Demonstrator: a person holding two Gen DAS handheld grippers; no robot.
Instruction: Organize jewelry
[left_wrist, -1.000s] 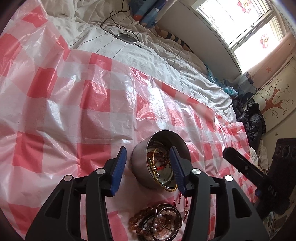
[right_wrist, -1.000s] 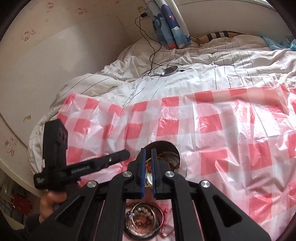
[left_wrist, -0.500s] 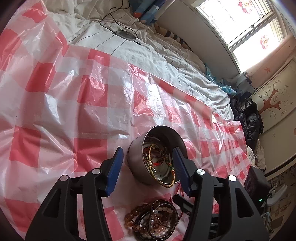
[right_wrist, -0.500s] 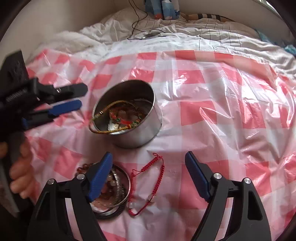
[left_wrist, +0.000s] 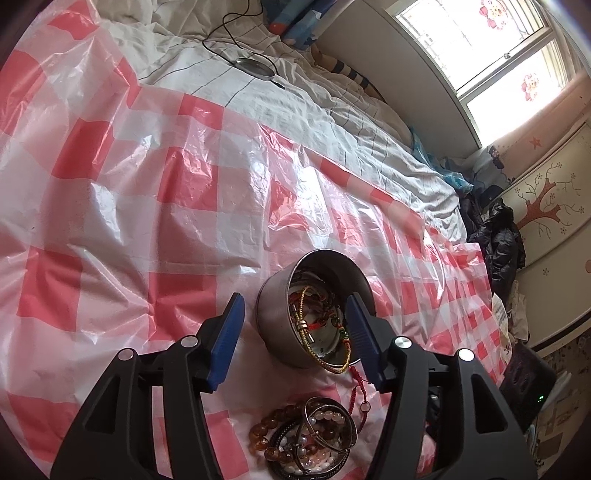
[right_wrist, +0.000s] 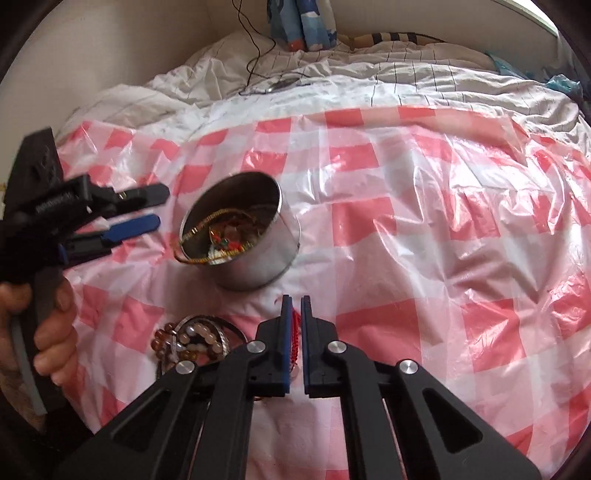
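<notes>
While the right tool (right_wrist: 294, 306) is clenched on the red cord bracelet (right_wrist: 294, 338), pinning the cord between its blue pads low over the checked plastic sheet (right_wrist: 424, 229), the left tool (left_wrist: 293, 317) hangs released, its fingers spread wide on either side of the metal tin (left_wrist: 275, 317). A bare hand (right_wrist: 51, 332) grips the left tool's handle at the sheet's left edge, angled in toward the tin. That tin stands upright on the sheet, with a gold bangle (left_wrist: 306, 332) draped over its near rim and tangled pieces inside. Just beside it, nearer the tools, lies a pile of beaded bracelets (left_wrist: 306, 439), the red cord trailing at its right. Beyond the tin the sheet runs open and crinkled up to the white bedding (right_wrist: 369, 85).
</notes>
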